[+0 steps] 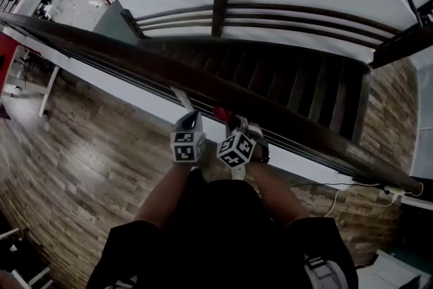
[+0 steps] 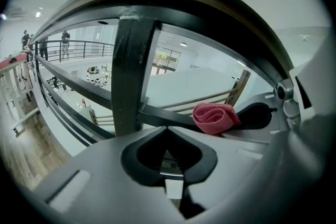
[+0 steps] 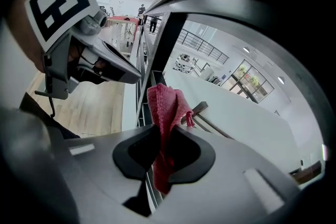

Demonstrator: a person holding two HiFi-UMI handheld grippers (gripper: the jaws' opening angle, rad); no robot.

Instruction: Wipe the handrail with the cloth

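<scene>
Right gripper (image 3: 164, 132) pinches red cloth (image 3: 165, 105) close under dark handrail (image 1: 169, 71), left gripper (image 2: 167, 131) alongside pressed together on nothing, stairs (image 1: 298, 88) beyond rail, wood-plank floor (image 1: 74, 166) underfoot, bright white hall.

Left gripper (image 2: 166, 128) jaws together, empty; red cloth (image 2: 215, 118) beyond, below handrail (image 2: 220, 10).

Tight under the handrail (image 1: 122, 54)
Its top runs open both ways; beneath, a black post (image 2: 128, 76) and cross bars (image 2: 73, 84) block passage.
</scene>
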